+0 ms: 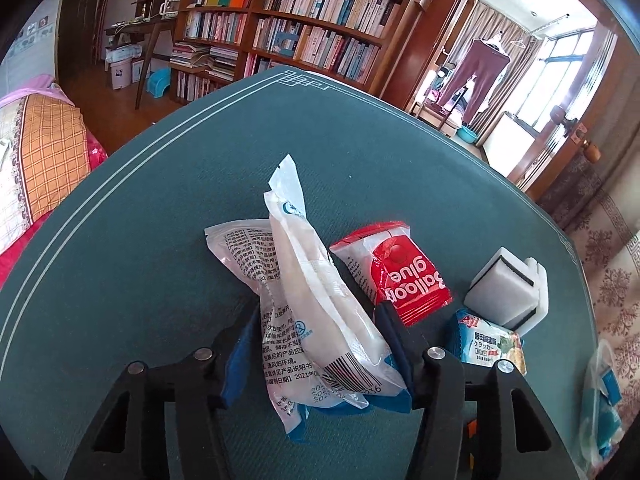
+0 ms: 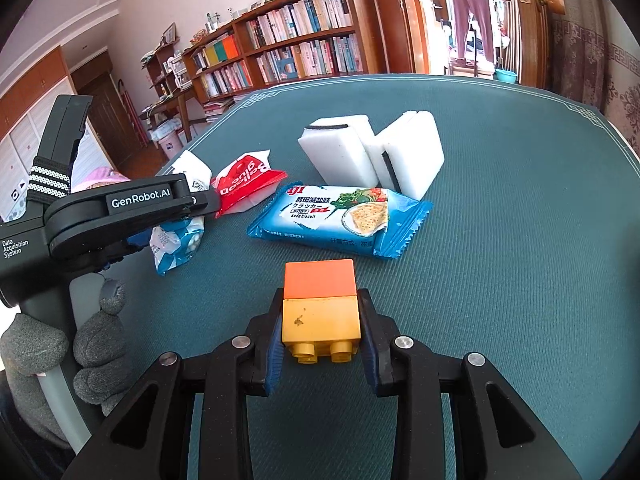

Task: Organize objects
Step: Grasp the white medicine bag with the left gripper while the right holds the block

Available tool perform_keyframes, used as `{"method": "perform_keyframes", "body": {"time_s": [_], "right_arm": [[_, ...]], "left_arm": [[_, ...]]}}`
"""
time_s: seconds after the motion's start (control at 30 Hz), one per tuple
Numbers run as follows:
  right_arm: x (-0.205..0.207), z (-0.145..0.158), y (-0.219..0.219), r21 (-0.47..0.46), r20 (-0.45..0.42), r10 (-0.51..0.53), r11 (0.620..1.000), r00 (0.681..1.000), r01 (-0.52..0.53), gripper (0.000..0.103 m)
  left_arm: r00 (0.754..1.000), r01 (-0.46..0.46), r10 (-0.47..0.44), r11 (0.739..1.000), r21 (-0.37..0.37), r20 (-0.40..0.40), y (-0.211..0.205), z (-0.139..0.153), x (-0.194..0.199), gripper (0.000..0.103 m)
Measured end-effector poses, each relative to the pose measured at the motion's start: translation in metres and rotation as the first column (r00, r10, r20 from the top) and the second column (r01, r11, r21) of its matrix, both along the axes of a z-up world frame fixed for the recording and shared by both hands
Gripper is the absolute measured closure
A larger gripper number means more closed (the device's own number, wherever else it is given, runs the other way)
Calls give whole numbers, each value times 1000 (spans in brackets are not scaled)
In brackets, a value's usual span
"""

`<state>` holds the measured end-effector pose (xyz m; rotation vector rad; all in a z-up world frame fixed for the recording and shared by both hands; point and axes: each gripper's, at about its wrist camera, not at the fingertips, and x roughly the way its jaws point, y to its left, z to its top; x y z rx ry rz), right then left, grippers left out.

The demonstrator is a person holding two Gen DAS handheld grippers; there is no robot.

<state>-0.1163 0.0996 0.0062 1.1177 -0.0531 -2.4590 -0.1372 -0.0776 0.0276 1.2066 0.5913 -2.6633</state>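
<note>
Left gripper (image 1: pixel 320 344) pinches white sachets (image 1: pixel 320 300) lower centre, right gripper (image 2: pixel 320 336) clamps stacked orange-yellow blocks (image 2: pixel 320 304) bottom centre, likely for sorting by kind.

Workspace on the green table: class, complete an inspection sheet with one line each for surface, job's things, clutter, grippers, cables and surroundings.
Surface: green table cover, white line border.
Job's things: white mask packets between the left gripper's pads; stacked orange and yellow toy bricks between the right gripper's pads; red Balloon glue packet; blue cracker packet; two white sponges standing upright.
Clutter: another clear packet at the table's right edge.
Grippers: left gripper shut on the packets; right gripper shut on the bricks.
Cables: nothing seen.
Surroundings: bookshelf, bed, open door.
</note>
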Motion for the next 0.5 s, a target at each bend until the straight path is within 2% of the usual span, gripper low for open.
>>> {"method": "perform_keyframes", "body": {"time_s": [0.03, 0.3, 0.5], "right_arm": [[1, 0, 0, 0, 0, 0, 1000, 1000, 0, 69], [1, 0, 0, -1, 1, 0, 1000, 1000, 0, 69], [1, 0, 1, -3, -1, -3, 1000, 1000, 3, 70]], "left_arm": [[1000, 1, -1, 1000, -11, -6, 1, 1, 1, 48], [996, -13, 4, 995, -96, -92, 10, 20, 15, 48], [990, 16, -30, 995, -100, -136, 17, 27, 21, 48]]}}
